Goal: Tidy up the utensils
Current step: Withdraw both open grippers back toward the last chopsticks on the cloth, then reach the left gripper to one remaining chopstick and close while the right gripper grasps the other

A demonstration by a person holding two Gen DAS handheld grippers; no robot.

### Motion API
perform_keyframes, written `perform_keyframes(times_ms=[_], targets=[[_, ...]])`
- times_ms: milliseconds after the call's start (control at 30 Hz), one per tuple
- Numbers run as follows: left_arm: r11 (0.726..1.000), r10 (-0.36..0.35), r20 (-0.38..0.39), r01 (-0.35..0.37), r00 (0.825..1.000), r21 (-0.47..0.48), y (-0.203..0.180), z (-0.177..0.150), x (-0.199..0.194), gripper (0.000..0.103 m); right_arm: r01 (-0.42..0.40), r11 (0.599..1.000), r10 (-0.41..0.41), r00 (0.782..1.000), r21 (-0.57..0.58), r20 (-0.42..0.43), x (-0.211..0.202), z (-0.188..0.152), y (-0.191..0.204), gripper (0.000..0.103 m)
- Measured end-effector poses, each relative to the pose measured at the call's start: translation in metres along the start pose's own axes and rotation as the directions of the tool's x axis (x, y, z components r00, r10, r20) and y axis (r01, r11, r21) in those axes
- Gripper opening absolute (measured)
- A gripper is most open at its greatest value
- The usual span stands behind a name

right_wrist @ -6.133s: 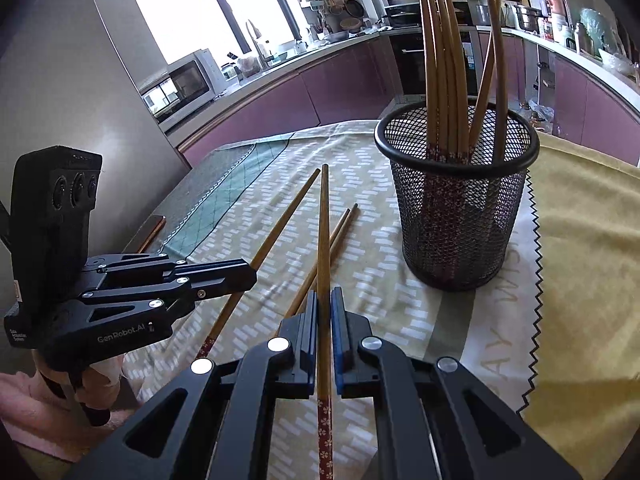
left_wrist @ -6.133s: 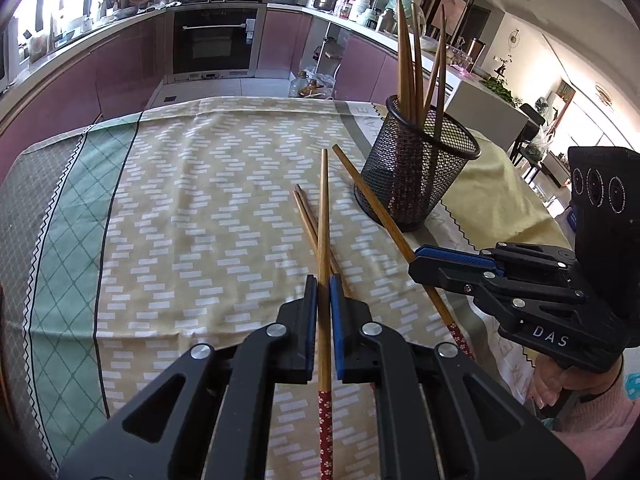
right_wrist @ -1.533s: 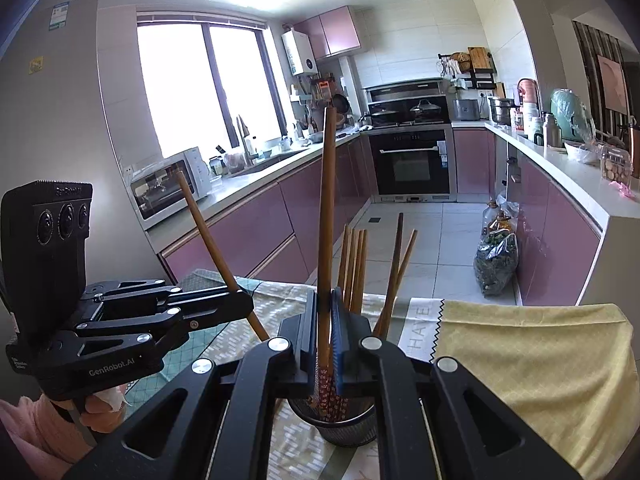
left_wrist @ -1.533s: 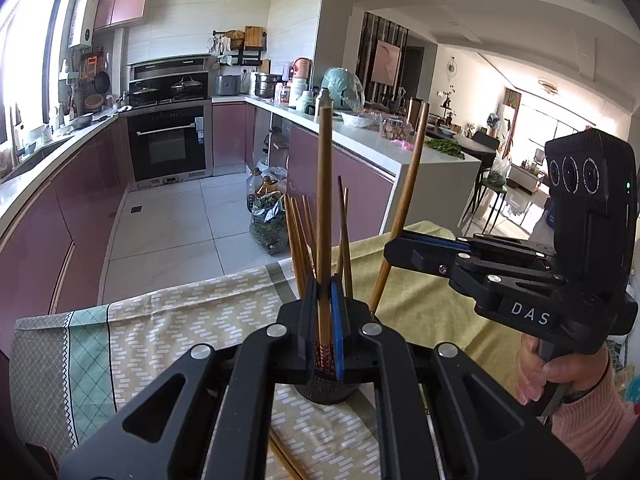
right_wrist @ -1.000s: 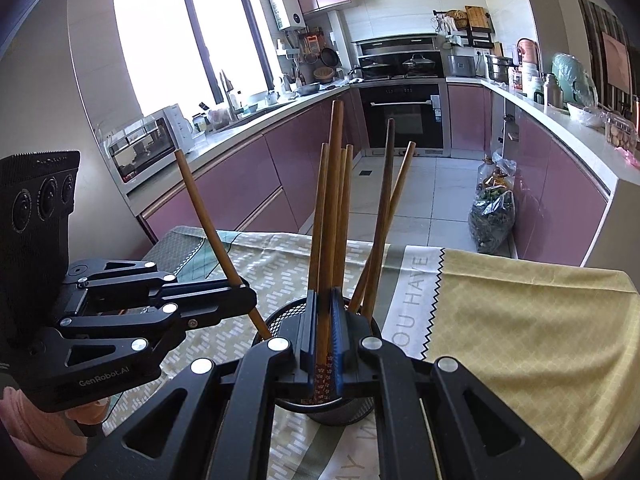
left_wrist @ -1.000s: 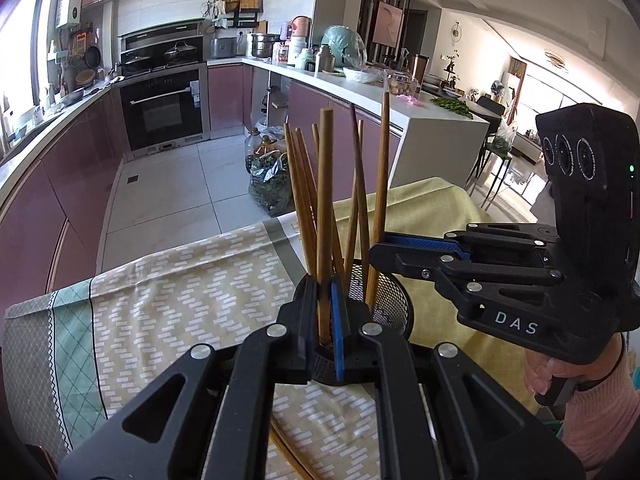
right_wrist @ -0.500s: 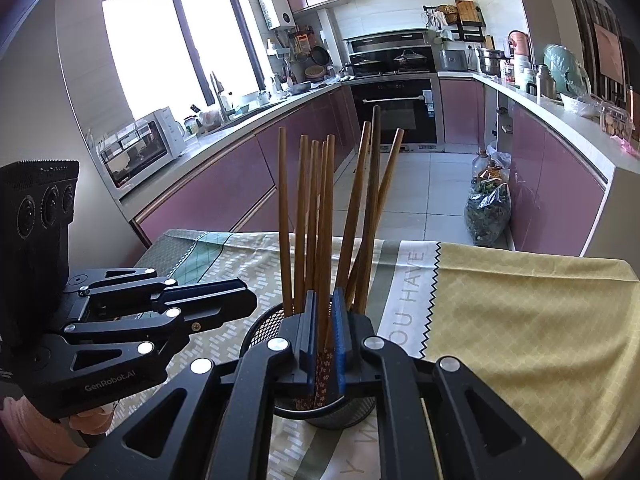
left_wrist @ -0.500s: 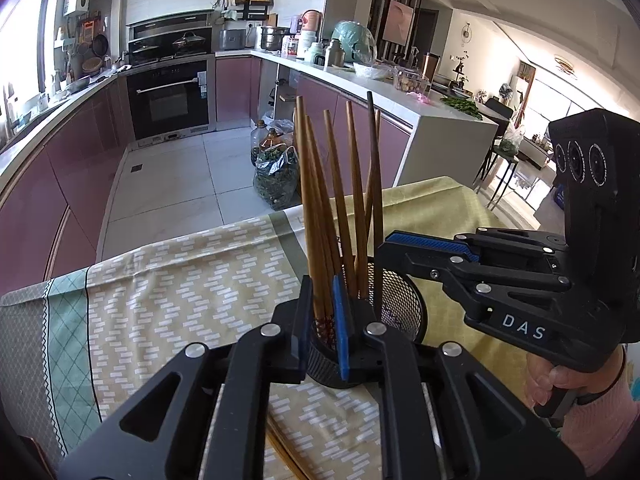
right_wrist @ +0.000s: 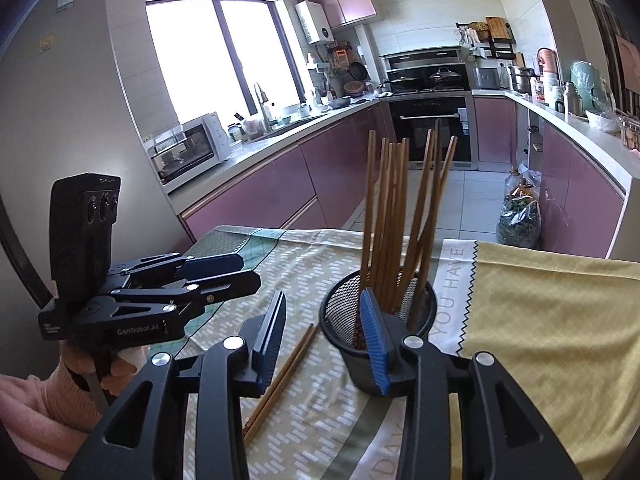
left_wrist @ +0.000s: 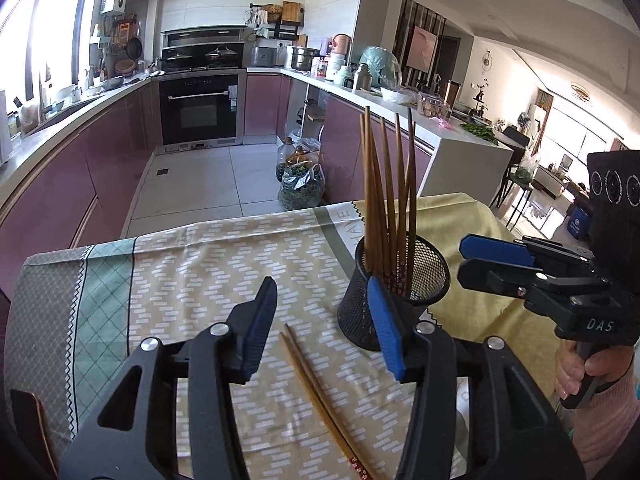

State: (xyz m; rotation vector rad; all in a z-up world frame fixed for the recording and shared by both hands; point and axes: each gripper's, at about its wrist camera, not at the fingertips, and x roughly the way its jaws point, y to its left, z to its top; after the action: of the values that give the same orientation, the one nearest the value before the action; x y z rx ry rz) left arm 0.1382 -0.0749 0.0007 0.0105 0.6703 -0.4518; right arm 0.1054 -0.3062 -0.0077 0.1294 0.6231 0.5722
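A black mesh holder [left_wrist: 394, 292] stands on the patterned tablecloth with several wooden chopsticks [left_wrist: 384, 200] upright in it; it also shows in the right wrist view [right_wrist: 376, 336]. Two chopsticks [left_wrist: 316, 384] lie on the cloth in front of it, also in the right wrist view [right_wrist: 280, 380]. My left gripper [left_wrist: 324, 328] is open and empty, just short of the holder. My right gripper [right_wrist: 324, 332] is open and empty, beside the holder. Each gripper shows in the other's view, the right [left_wrist: 496, 260] and the left [right_wrist: 224, 272].
The table carries a beige and green patterned cloth [left_wrist: 192, 280] and a yellow cloth [right_wrist: 540, 312] on the right. Behind the table are purple kitchen cabinets, an oven [left_wrist: 200, 112] and a tiled floor with bags [left_wrist: 300, 184].
Both grippers carried a chopstick up from the table into the holder, then opened and let go. Both have drawn back from the holder.
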Motion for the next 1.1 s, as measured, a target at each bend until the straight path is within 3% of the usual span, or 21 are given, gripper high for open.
perform_keyframes(times_ms=[100,500,1100], targets=[[0.999,0.028,0.004,-0.028,1.0,-0.028,0.011,-0.014,-0.01,0.055,-0.042,0.999,0.041,0.998,-0.023,-0.045,0.007,-0.016,0.015,0.048],[0.99,0.106,-0.083,-0.113,0.991,-0.088,0.04,-0.072,-0.011,0.06,-0.039,0.999,0.034,0.966,-0.013,-0.255,0.066,-0.068,0.04,0.049],[0.984,0.111,-0.149,-0.129,0.983,-0.122,0.045,-0.104,0.001,0.06,0.055,0.997,-0.066,0.95,-0.046,-0.305,0.09,-0.089,0.052,0.044]])
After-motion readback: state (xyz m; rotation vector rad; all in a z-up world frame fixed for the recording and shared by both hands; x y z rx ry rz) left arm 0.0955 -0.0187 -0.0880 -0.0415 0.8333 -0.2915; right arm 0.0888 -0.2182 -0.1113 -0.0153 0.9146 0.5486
